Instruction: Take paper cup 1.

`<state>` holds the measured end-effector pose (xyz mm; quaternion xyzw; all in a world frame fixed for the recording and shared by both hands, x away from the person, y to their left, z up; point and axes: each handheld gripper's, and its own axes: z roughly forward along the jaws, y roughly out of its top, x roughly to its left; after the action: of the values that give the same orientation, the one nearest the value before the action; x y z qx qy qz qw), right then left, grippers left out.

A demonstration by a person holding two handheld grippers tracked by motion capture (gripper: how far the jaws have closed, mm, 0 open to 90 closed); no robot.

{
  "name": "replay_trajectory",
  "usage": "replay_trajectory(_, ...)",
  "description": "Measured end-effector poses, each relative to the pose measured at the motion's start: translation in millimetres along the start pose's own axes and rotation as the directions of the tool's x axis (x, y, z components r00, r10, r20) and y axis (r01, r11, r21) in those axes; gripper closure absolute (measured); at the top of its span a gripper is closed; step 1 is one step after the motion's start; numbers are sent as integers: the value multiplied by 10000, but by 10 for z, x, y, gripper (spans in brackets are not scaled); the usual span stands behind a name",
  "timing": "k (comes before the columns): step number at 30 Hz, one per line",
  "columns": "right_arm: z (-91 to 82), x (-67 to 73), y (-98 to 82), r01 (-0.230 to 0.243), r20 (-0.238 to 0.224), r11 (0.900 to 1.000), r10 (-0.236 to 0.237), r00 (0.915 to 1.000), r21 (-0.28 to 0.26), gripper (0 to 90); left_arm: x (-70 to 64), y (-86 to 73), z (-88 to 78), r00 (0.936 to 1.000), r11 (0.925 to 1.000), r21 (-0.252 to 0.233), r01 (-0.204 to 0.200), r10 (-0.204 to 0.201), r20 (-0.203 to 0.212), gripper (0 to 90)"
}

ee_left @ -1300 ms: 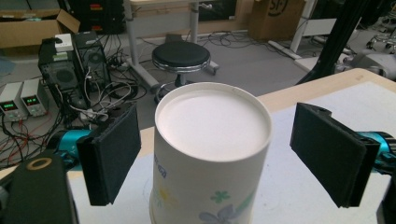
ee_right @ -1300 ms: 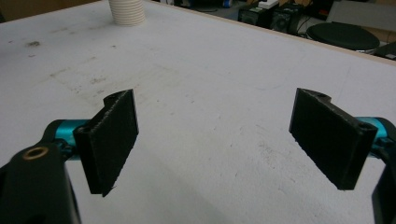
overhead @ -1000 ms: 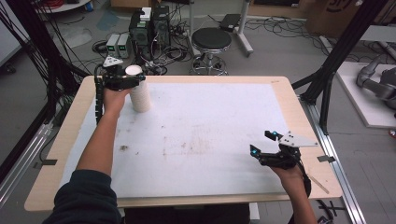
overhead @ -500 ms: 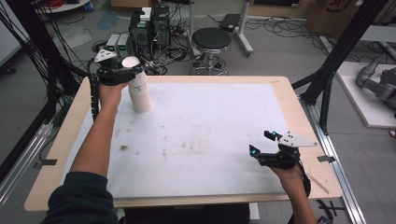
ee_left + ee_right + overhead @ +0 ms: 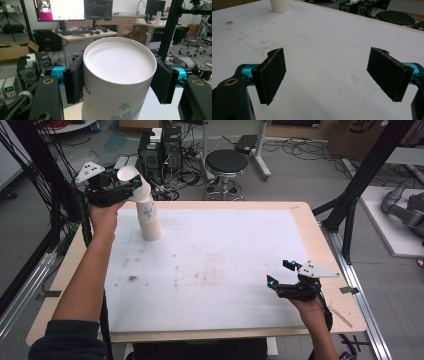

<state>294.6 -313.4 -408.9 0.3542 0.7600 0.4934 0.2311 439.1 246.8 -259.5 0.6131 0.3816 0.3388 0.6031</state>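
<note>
A stack of white paper cups (image 5: pixel 150 222) stands at the mat's far left, and its ribbed base (image 5: pixel 279 5) appears far off in the right gripper view. My left gripper (image 5: pixel 131 179) is shut on the top cup (image 5: pixel 125 174), which is tilted and raised out of the stack. Its jaws have just been closing, with the cup between them. In the left gripper view both black pads (image 5: pixel 74 80) press the sides of the flower-printed cup (image 5: pixel 119 62) just under its rim. My right gripper (image 5: pixel 282 275) rests low over the near right of the mat, open (image 5: pixel 329 75), with nothing between its pads.
A white mat (image 5: pixel 225 250) covers the wooden table (image 5: pixel 305 215). Black frame posts (image 5: pixel 350 205) rise at the right edge. A round stool (image 5: pixel 226 162) and computer boxes (image 5: pixel 160 145) stand on the floor behind the table.
My left gripper has risen and drawn back toward the far left, lifting and tilting the top cup out of the stack. The right gripper has kept still.
</note>
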Motion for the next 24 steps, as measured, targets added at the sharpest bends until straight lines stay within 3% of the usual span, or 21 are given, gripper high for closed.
replay_trajectory(2,-14,6,5,-71,15,10000,71,10000,22,160,-18,84,-84,9999,9996,-232,-136,135,-23,359)
replay_trajectory(6,-43,15,19,-54,29,9999,55,10000,-88,160,-44,127,-156,9998,9995,-223,-206,206,5,359)
replay_trajectory(13,-77,18,38,-77,-70,9998,76,9999,-201,159,-179,114,-316,9962,9993,-262,-255,276,822,359)
replay_trajectory(15,-71,24,40,46,-170,9998,-50,9998,-216,159,-248,53,-373,9912,10000,-81,-30,41,1320,359)
replay_trajectory(20,-59,43,40,131,-324,9998,-136,9994,-181,160,-378,-38,-446,9840,9999,21,-104,98,1779,359)
replay_trajectory(24,-35,51,49,232,-326,9996,-236,9992,-143,159,-500,-199,-441,9733,9998,204,11,-57,2294,359)
